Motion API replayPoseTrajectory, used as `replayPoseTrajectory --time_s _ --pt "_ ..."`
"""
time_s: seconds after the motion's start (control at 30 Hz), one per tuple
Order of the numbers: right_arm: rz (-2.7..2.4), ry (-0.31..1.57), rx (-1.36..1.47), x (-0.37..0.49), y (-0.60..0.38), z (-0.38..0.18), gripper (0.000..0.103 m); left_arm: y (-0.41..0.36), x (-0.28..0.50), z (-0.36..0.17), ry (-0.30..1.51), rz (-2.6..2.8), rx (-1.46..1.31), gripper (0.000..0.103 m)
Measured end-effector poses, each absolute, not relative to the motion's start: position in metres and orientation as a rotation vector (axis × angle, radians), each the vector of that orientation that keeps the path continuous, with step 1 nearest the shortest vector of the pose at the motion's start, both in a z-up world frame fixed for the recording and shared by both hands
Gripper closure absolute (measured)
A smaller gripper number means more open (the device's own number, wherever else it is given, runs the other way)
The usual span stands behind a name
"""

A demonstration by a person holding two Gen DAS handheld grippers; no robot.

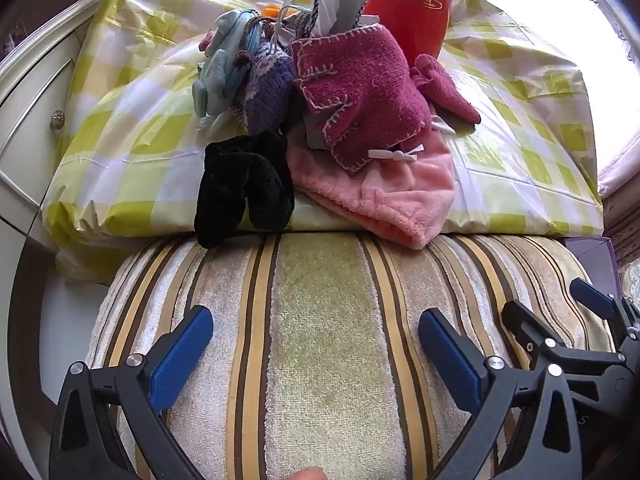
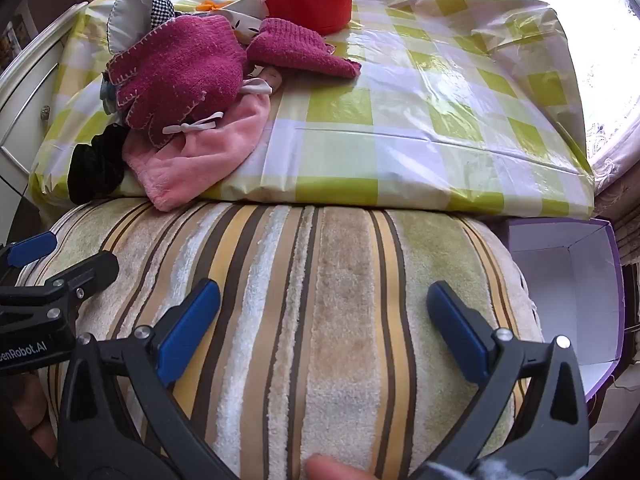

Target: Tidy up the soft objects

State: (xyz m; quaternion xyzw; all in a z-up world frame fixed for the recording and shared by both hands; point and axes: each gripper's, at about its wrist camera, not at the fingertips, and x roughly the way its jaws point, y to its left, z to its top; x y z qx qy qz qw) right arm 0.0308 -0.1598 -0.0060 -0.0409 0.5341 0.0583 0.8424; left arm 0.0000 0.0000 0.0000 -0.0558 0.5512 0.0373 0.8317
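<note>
1. Down at the bottom of the left wrist view, the left tool (image 1: 316,336) has its blue pads spread as wide as they go with nothing between them, just hovering over a striped towel (image 1: 320,340). The soft stuff is all straight ahead, heaped on the counter (image 1: 520,152) with the green check cover: a black velvety piece (image 1: 240,188) hangs over the near edge, a pink fleece piece (image 1: 380,192) lies just beside it, and a magenta knit (image 1: 360,100) sits on top of the pink one. Behind those there's a light blue and purple knit bundle (image 1: 240,76) and a red bottle (image 1: 408,8). The right tool (image 1: 556,304) pokes in at the right edge.

2. In the right wrist view, the right tool (image 2: 324,312) is also wide open and empty over the same towel (image 2: 344,320). From here the pile sits off to the upper left, so it's a diagonal reach. The pink fleece (image 2: 192,156) runs its long axis from the pile toward the near counter edge, with its end drooping over the towel. An open purple box (image 2: 576,292) sits at the right, beside the towel, probably where things go.

3. Judgement call: the left tool looks nearer to the pile and lined up head-on, with the black piece closest to it. The right tool is nearer the box.
</note>
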Motion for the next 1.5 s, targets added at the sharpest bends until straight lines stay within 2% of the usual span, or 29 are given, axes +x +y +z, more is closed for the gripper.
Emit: replayPoseTrajectory --time_s 1.5 --pt "0.121 1.127 -0.089 0.0308 -0.1597 -0.0060 0.000 0.0009 -0.0061 0.0013 1.147 0.092 -0.123 0.000"
